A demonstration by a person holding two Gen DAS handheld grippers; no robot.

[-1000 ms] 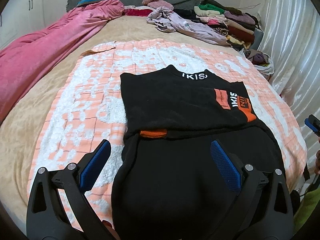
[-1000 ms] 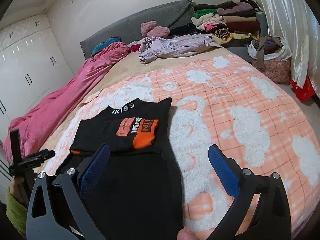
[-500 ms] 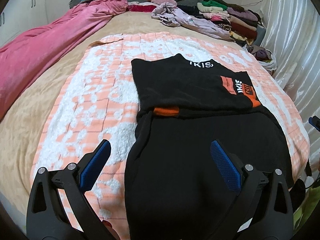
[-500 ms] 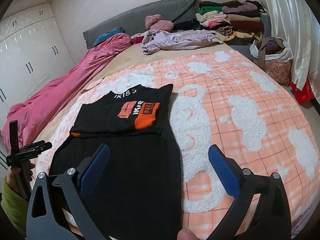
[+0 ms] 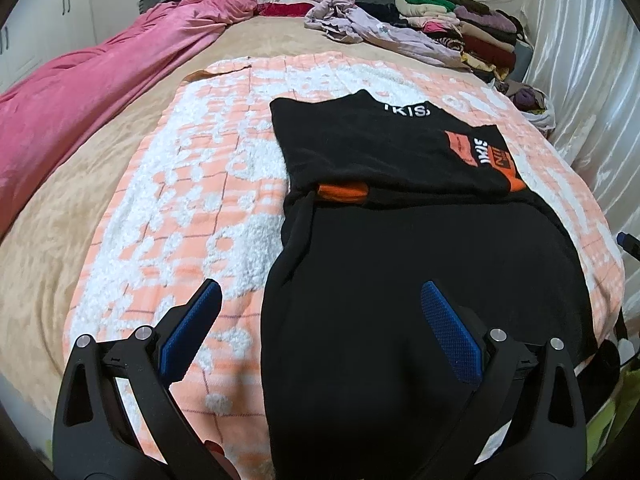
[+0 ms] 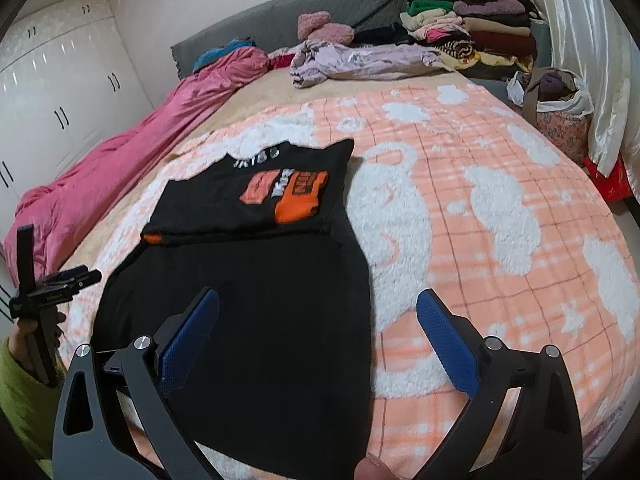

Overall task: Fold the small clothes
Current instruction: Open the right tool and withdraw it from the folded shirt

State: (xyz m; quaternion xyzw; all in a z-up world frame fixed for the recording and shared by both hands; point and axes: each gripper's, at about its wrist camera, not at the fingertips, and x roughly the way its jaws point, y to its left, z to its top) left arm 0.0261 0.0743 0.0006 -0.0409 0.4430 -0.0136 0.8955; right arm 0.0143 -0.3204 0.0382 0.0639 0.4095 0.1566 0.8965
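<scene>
folding looks half done: black top [image 5: 384,148] lies on the orange blanket [image 5: 192,184] with sleeves tucked in, lower half [image 5: 420,280] still unfolded, left gripper [image 5: 320,328] and right gripper [image 6: 318,332] both spread apart, holding nothing.

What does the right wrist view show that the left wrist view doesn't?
Right wrist only: the white wardrobe doors, the floral bag by the curtain, and the left tool held in a hand.

Left wrist only: just a blue tip of the right tool at the frame edge.

Both: the black garment with orange print on the orange-and-white blanket, the pink duvet, the stacked clothes, open tool fingers.
</scene>
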